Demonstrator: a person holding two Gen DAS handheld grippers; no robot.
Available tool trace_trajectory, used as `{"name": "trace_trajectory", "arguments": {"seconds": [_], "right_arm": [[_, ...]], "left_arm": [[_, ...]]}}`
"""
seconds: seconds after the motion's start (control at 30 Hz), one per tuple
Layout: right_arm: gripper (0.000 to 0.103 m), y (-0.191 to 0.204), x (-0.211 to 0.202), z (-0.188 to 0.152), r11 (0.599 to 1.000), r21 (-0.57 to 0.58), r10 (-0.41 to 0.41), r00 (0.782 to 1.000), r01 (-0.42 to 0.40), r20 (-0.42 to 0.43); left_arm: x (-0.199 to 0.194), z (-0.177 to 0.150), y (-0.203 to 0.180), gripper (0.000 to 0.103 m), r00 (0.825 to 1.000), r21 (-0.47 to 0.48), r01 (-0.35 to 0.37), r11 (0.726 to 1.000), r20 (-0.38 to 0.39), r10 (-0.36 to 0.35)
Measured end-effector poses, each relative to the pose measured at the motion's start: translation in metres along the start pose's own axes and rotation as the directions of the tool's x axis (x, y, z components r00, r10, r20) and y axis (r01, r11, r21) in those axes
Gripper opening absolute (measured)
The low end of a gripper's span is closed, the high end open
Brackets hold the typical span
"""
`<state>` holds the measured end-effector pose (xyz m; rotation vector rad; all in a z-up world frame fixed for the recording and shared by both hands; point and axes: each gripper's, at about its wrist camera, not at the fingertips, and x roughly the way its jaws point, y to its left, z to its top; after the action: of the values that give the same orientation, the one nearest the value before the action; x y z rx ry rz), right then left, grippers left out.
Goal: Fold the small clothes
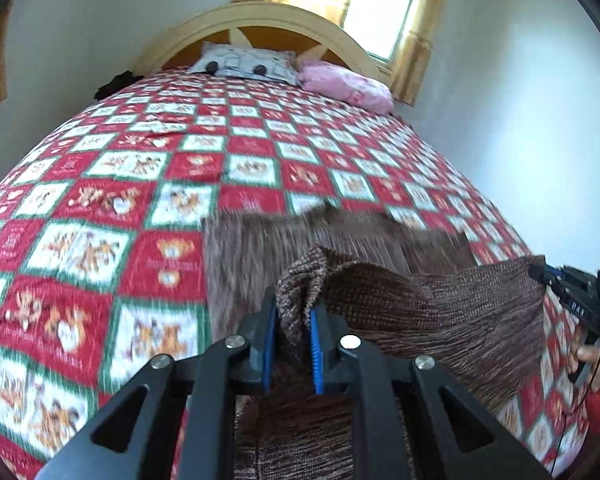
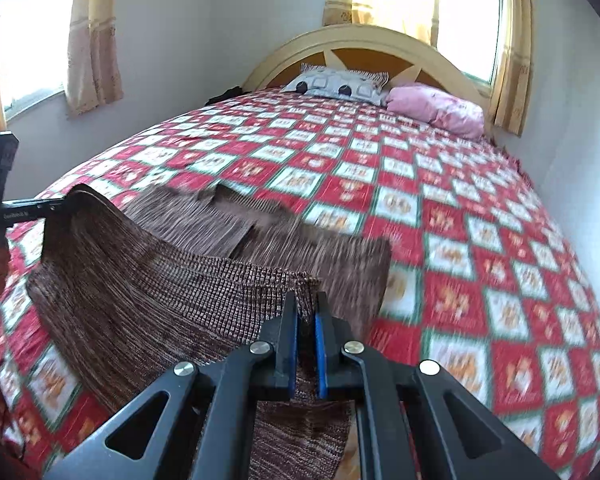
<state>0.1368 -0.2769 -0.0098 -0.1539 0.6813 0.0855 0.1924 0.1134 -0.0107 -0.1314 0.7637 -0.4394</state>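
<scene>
On the red, white and green checked bedspread (image 1: pixel 100 200), near its foot edge, lies the brown knitted garment (image 1: pixel 440 312), soft, light and floppy, best held by corners. The left gripper (image 1: pixel 294 320) and right gripper (image 2: pixel 308 312) each clench a near corner, lifting it.

One garment (image 1: pixel 440 312), two pillows (image 1: pixel 244 62), two hand-held grippers (image 1: pixel 294 308)

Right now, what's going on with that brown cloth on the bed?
A person is folding a brown knitted garment on the quilted bed. The left gripper and the right gripper are each clamped on a corner of its near edge, which is raised off the quilt while the far part lies flat.
</scene>
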Motion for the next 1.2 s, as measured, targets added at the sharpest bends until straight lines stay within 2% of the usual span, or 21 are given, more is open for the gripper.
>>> {"name": "trace_trajectory", "arguments": {"seconds": [0.17, 0.27, 0.33, 0.4, 0.47, 0.5, 0.57, 0.63, 0.7, 0.77, 0.83, 0.9, 0.97, 1.0, 1.03, 1.1, 1.13, 1.2], "right_arm": [[0.006, -0.022, 0.049, 0.048, 0.995, -0.004, -0.097, 0.995, 0.098, 0.029], [0.006, -0.033, 0.09, 0.062, 0.987, 0.017, -0.161, 0.987, 0.161, 0.012], [0.006, -0.038, 0.124, 0.06, 0.976, 0.027, -0.216, 0.976, 0.216, -0.026], [0.006, -0.044, 0.152, 0.051, 0.963, 0.034, -0.267, 0.962, 0.269, -0.058], [0.006, -0.053, 0.175, 0.035, 0.953, 0.052, -0.291, 0.95, 0.298, -0.116], [0.006, -0.058, 0.186, 0.027, 0.948, 0.057, -0.3, 0.941, 0.312, -0.155], [0.006, -0.076, 0.199, 0.016, 0.942, 0.116, -0.284, 0.932, 0.315, -0.227], [0.006, -0.09, 0.195, 0.015, 0.933, 0.183, -0.269, 0.938, 0.31, -0.217], [0.006, -0.095, 0.195, 0.013, 0.932, 0.208, -0.25, 0.942, 0.296, -0.223], [0.007, -0.093, 0.192, 0.014, 0.931, 0.202, -0.26, 0.942, 0.303, -0.213], [0.007, -0.092, 0.186, 0.016, 0.933, 0.205, -0.257, 0.948, 0.294, -0.19], [0.007, -0.095, 0.163, 0.021, 0.919, 0.246, -0.284, 0.951, 0.307, -0.125], [0.007, -0.095, 0.137, 0.028, 0.902, 0.269, -0.34, 0.939, 0.339, -0.041], [0.007, -0.089, 0.124, 0.032, 0.908, 0.257, -0.344, 0.939, 0.332, 0.002], [0.007, -0.083, 0.114, 0.037, 0.925, 0.231, -0.319, 0.947, 0.303, 0.032], [0.007, -0.065, 0.11, 0.046, 0.969, 0.154, -0.2, 0.98, 0.195, 0.015], [0.007, -0.055, 0.114, 0.049, 0.984, 0.13, -0.125, 0.992, 0.126, -0.016], [0.007, -0.035, 0.127, 0.051, 0.991, 0.134, 0.016, 0.997, -0.005, -0.081]], "left_arm": [[0.039, 0.04, 0.012, 0.015, 0.998, -0.051, -0.053, 0.997, 0.015, 0.054], [0.074, 0.055, 0.021, 0.015, 0.995, -0.076, -0.095, 0.993, -0.001, 0.095], [0.107, 0.056, 0.028, 0.015, 0.99, -0.086, -0.136, 0.987, -0.045, 0.133], [0.137, 0.047, 0.032, 0.016, 0.977, -0.068, -0.195, 0.978, -0.098, 0.188], [0.156, 0.037, 0.038, 0.024, 0.968, -0.069, -0.228, 0.971, -0.128, 0.218], [0.154, 0.035, 0.04, 0.024, 0.973, -0.086, -0.217, 0.972, -0.102, 0.209], [0.151, 0.036, 0.038, 0.03, 0.971, -0.083, -0.228, 0.97, -0.094, 0.22], [0.152, 0.034, 0.036, 0.034, 0.969, -0.068, -0.237, 0.969, -0.092, 0.23], [0.152, 0.034, 0.034, 0.044, 0.973, -0.063, -0.216, 0.974, -0.096, 0.21], [0.153, 0.034, 0.036, 0.065, 0.981, -0.062, -0.173, 0.983, -0.095, 0.167], [0.15, 0.035, 0.037, 0.075, 0.989, -0.069, -0.125, 0.99, -0.089, 0.119], [0.14, 0.035, 0.045, 0.081, 0.994, -0.109, -0.093, 0.99, -0.073, 0.086], [0.122, 0.036, 0.06, 0.081, 0.991, -0.182, -0.128, 0.975, -0.058, 0.119], [0.111, 0.037, 0.068, 0.082, 0.99, -0.211, -0.144, 0.967, -0.046, 0.137], [0.102, 0.037, 0.073, 0.082, 0.986, -0.235, -0.168, 0.957, -0.04, 0.163], [0.088, 0.037, 0.075, 0.082, 0.98, -0.256, -0.2, 0.946, -0.051, 0.194], [0.082, 0.035, 0.07, 0.082, 0.981, -0.245, -0.193, 0.95, -0.062, 0.183], [0.08, 0.032, 0.053, 0.082, 0.984, -0.197, -0.173, 0.965, -0.075, 0.161]]}}
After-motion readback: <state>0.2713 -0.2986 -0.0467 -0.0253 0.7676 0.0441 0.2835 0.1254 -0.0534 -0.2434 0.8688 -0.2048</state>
